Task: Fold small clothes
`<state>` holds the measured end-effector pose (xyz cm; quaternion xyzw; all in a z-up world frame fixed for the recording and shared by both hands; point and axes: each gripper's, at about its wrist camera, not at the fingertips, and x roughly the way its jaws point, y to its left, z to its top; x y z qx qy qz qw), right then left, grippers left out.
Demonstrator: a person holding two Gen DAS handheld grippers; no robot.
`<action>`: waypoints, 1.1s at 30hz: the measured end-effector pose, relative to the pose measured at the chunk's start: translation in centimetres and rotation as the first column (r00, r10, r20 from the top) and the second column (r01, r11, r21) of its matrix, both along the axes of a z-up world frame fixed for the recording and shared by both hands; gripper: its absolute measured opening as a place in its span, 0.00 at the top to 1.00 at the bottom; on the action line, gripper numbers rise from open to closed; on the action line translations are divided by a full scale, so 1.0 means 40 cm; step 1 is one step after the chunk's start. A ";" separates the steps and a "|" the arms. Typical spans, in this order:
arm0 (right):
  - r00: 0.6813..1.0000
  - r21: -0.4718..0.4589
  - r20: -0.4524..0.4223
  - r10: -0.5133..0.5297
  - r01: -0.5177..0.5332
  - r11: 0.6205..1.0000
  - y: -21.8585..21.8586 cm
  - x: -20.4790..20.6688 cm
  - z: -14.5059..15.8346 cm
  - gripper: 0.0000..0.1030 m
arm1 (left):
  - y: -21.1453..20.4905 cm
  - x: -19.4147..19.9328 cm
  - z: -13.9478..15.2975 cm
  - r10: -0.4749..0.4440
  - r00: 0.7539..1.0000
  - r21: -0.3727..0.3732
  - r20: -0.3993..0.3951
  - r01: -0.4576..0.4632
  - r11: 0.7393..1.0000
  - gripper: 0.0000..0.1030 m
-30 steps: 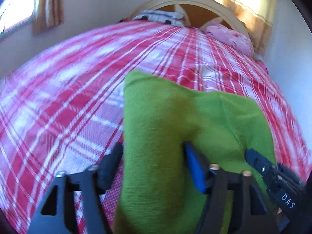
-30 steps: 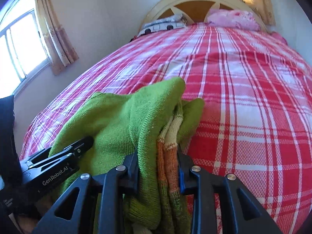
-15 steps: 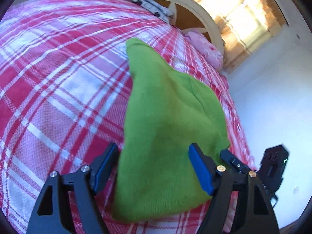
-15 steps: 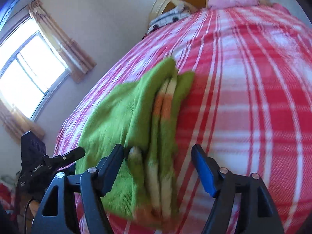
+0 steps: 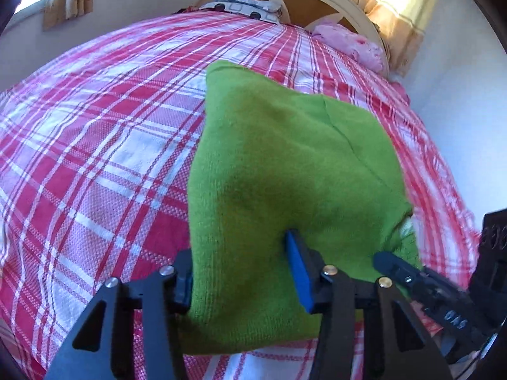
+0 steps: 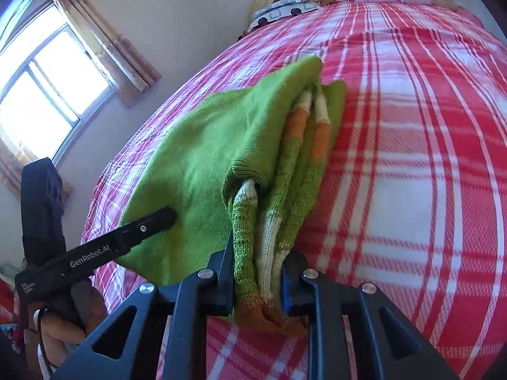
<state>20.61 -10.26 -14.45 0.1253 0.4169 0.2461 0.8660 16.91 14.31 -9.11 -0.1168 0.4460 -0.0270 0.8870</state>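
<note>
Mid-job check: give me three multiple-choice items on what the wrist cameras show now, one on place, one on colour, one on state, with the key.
1. Where does the green sweater lie?
A. on the plaid bedspread
B. on the pink pillow
C. on the floor

2. Which colours band the knit edge at the right gripper?
A. blue and black
B. orange and white
C. purple and grey

3. What is between the fingers of the left gripper?
A. nothing
B. a pillow
C. folded green fabric

Key: 1 A, plaid cloth surrounds the sweater; 2 B, orange and white stripes show in the folded layers; 3 C, the sweater fills the gap as the jaws are closing.
</note>
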 end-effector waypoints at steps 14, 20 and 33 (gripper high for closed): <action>0.994 -0.126 0.072 -0.088 0.096 0.987 -0.011 -0.110 0.024 0.65 | 0.006 -0.083 -0.009 0.087 0.996 0.065 0.022 -0.088 0.994 0.22; 0.976 -0.184 0.179 -0.124 0.156 0.970 0.003 -0.187 0.056 0.65 | -0.007 -0.146 -0.003 0.084 0.995 0.069 0.048 -0.087 0.994 0.23; 0.934 -0.262 0.330 -0.139 0.232 0.937 0.039 -0.364 0.088 0.39 | -0.023 -0.307 -0.022 0.089 0.993 0.144 0.081 -0.100 0.985 0.23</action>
